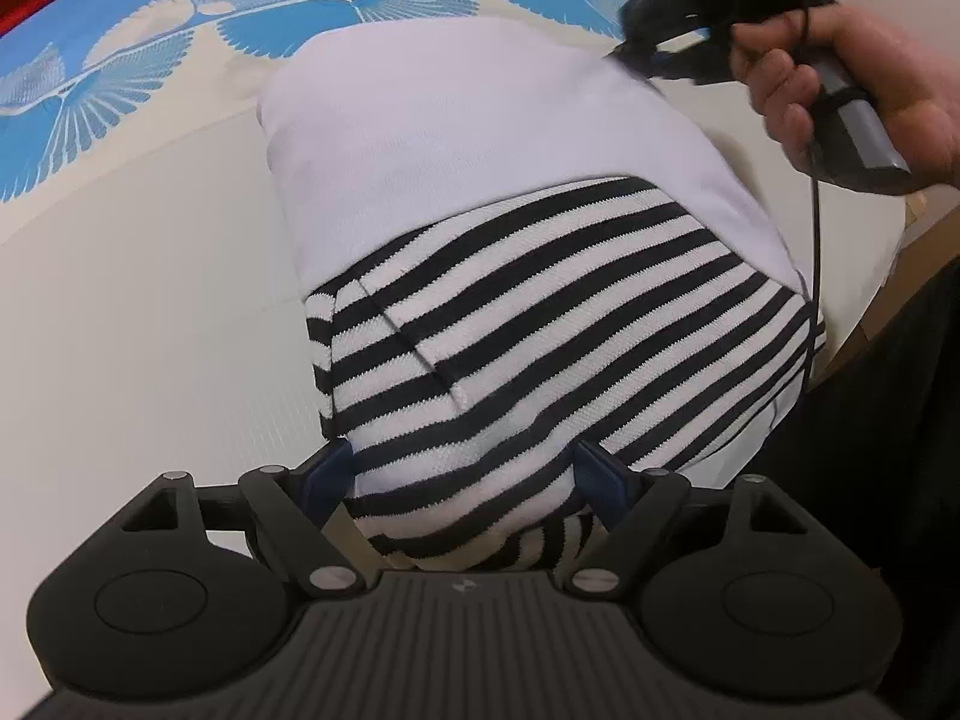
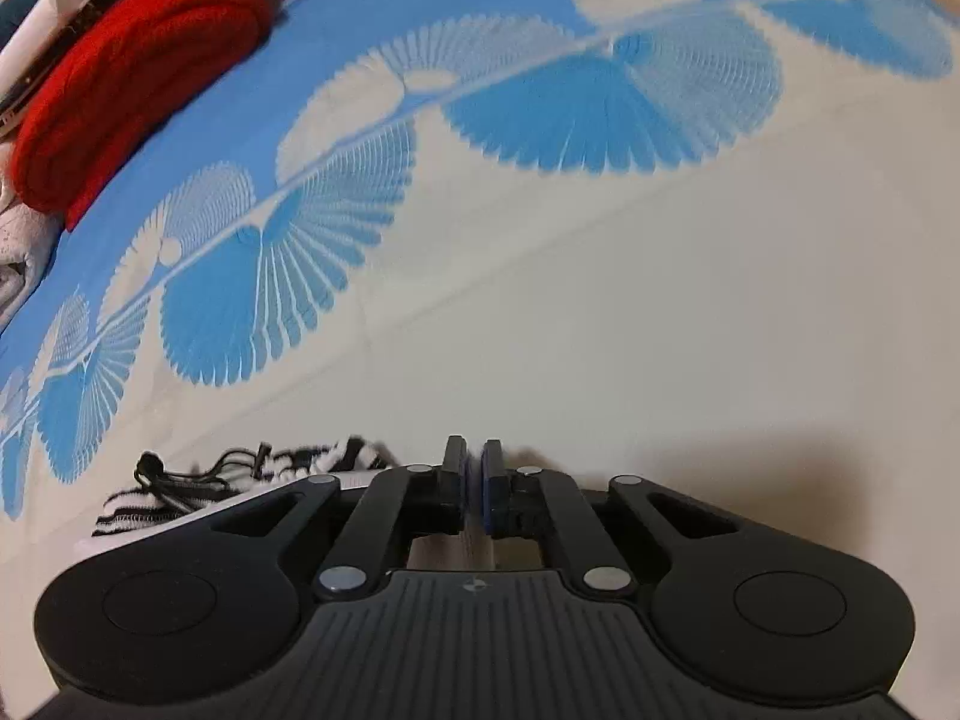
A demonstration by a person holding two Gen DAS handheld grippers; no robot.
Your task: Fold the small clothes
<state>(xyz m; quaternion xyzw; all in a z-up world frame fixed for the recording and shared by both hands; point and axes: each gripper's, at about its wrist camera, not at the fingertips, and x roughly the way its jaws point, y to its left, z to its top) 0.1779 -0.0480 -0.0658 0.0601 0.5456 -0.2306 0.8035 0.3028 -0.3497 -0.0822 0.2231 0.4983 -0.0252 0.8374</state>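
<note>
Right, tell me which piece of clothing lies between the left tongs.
The black-and-white striped garment on the pale sheet. It sits between the open left tongs. The red folded one lies far off at the blue edge.

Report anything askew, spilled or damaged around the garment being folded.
Nothing is spilled or damaged. The striped garment lies bunched rather than flat: its near end humps up between the open left gripper, and a diagonal crease crosses the stripes. The white garment under it lies smooth.

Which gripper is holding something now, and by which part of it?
Neither holds anything. The left gripper stands open around the striped garment's near edge, pads not pressing. The right gripper is shut on nothing.
</note>
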